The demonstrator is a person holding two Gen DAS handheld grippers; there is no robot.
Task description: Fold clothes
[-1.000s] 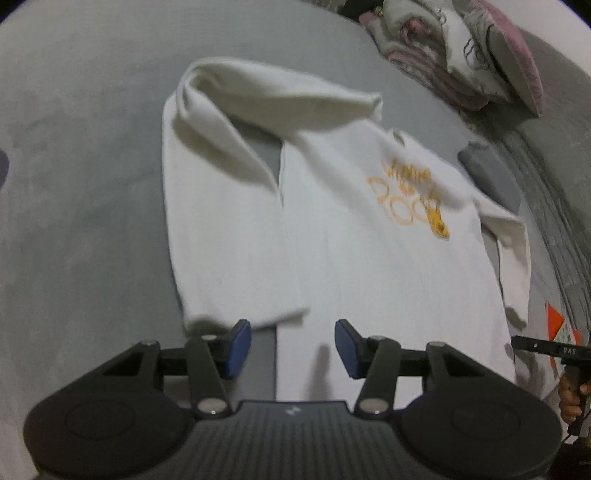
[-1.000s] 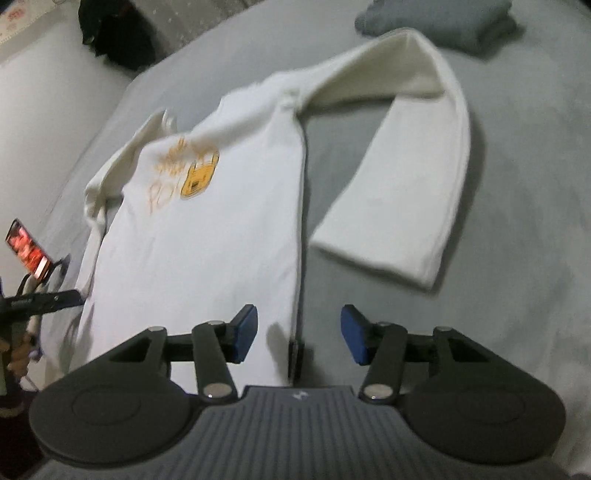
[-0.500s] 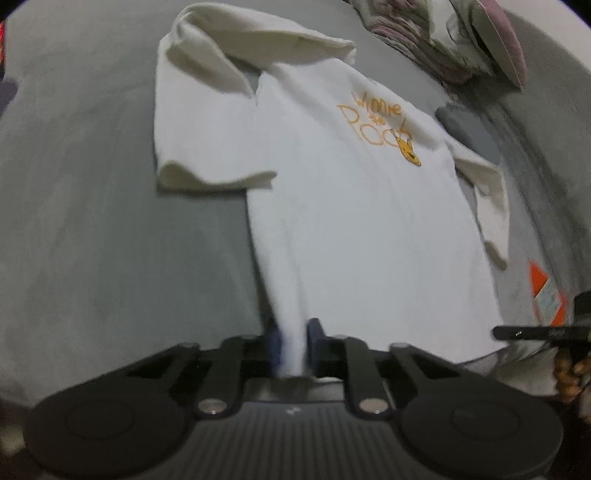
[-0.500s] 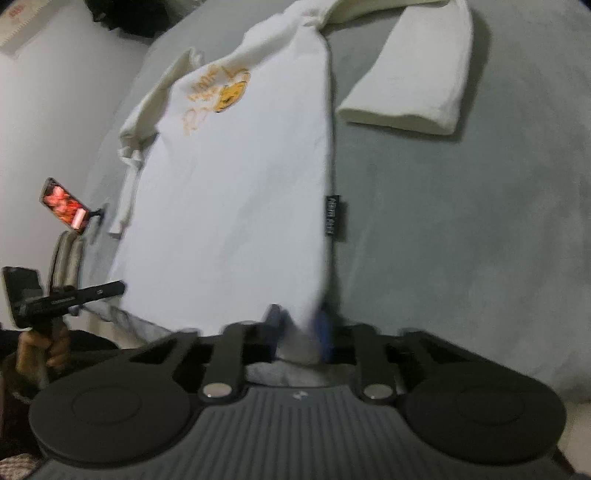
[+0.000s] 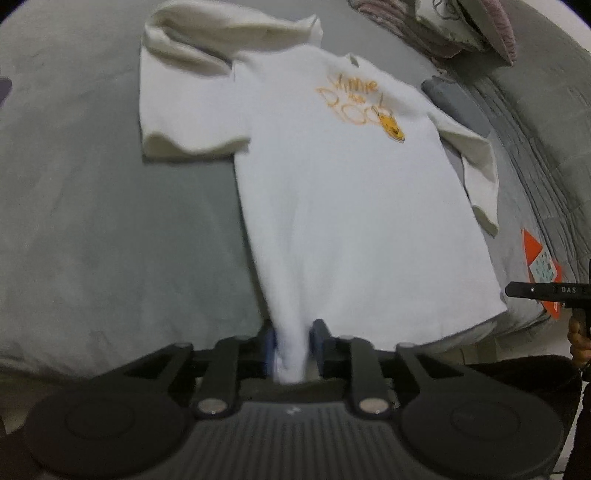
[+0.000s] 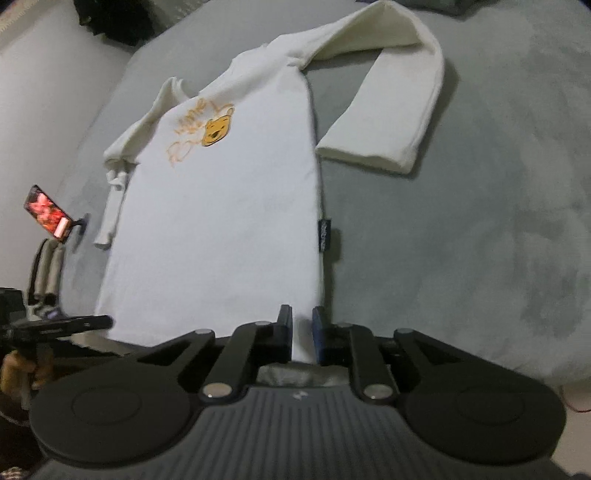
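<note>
Garment: a white long-sleeved sweatshirt (image 5: pixel 351 206) lies front side up on a grey bed cover (image 5: pixel 110 229), its hem toward both cameras and its neck at the far end.
Print: orange lettering and a yellow bear face (image 6: pixel 216 131) sit on the chest.
Sleeves: the sleeve (image 6: pixel 399 99) seen at the right of the right wrist view is bent at the elbow, with its cuff pointing back toward the hem; the other sleeve (image 5: pixel 192 107) is bent in the same way, its cuff just beside the body of the garment.
Side label: a small dark tag (image 6: pixel 325 236) hangs at the side seam, on the edge nearest the right gripper.
Left gripper (image 5: pixel 293 349): its fingers are pressed together on one corner of the hem, and the cloth is bunched between the blue pads (image 5: pixel 271 347).
Right gripper (image 6: pixel 301 334): its fingers pinch the opposite corner of the hem, with white cloth showing between them.
Surroundings: a folded grey cloth (image 5: pixel 458 103) lies near the far shoulder; patterned pillows (image 5: pixel 469 26) lie at the head of the bed; a phone (image 6: pixel 46 214) with a lit screen stands on a holder beside the bed.
</note>
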